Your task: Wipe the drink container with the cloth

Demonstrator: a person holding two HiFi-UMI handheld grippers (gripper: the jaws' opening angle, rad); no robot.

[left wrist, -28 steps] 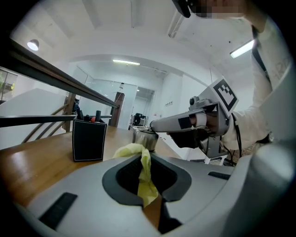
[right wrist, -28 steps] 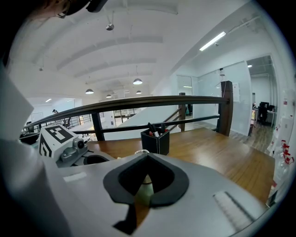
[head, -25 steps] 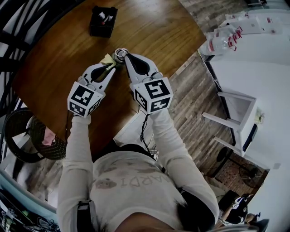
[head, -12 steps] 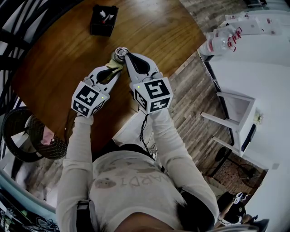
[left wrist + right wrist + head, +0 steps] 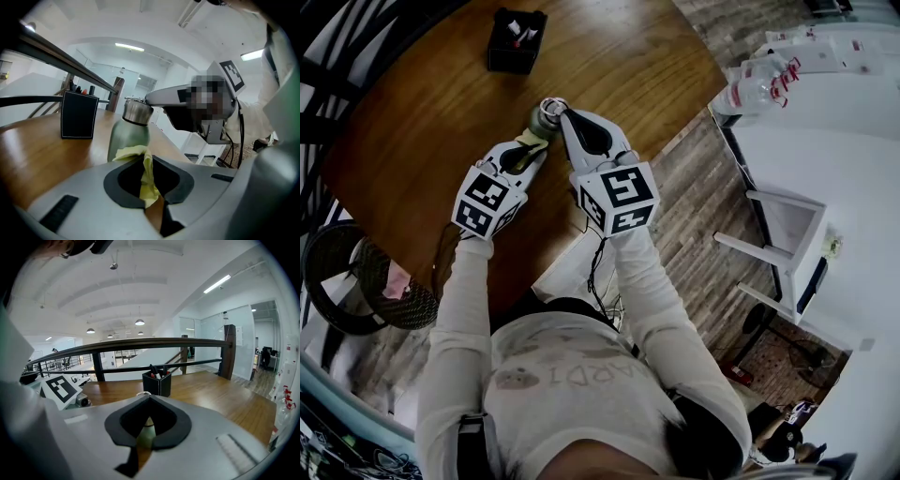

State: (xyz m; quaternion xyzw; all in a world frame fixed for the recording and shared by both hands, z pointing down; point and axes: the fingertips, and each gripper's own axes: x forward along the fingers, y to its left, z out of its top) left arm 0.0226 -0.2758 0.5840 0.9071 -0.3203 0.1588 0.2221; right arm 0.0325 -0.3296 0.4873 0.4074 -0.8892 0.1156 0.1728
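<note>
Bottle (image 5: 541, 122): green body, steel cap, upright, upper centre of head view. Cloth (image 5: 146, 178): yellow, crumpled, against bottle's side.

1. Drink container (image 5: 128, 136): matte sage-green body, and up top a brushed silver steel cap.
2. Cloth (image 5: 146, 174): pale lemon yellow, one plain colour all over.
3. Left gripper (image 5: 532, 142): light grey shell, black pads, and black-and-white square markers on its cube.
4. Right gripper (image 5: 560, 118): same colours here, pale grey with black pads and bold black-on-white marker squares.
5. Table (image 5: 431, 103): warm reddish-brown wood with a fine streaky grain.
6. Box (image 5: 514, 42): black, with flecks of red and white showing inside.
7. Floor (image 5: 698, 202): grey-brown planks, mottled.
8. Sleeves (image 5: 459, 309): off-white.
9. Plastic bottles (image 5: 757, 86): clear, with red-and-white labels.
</note>
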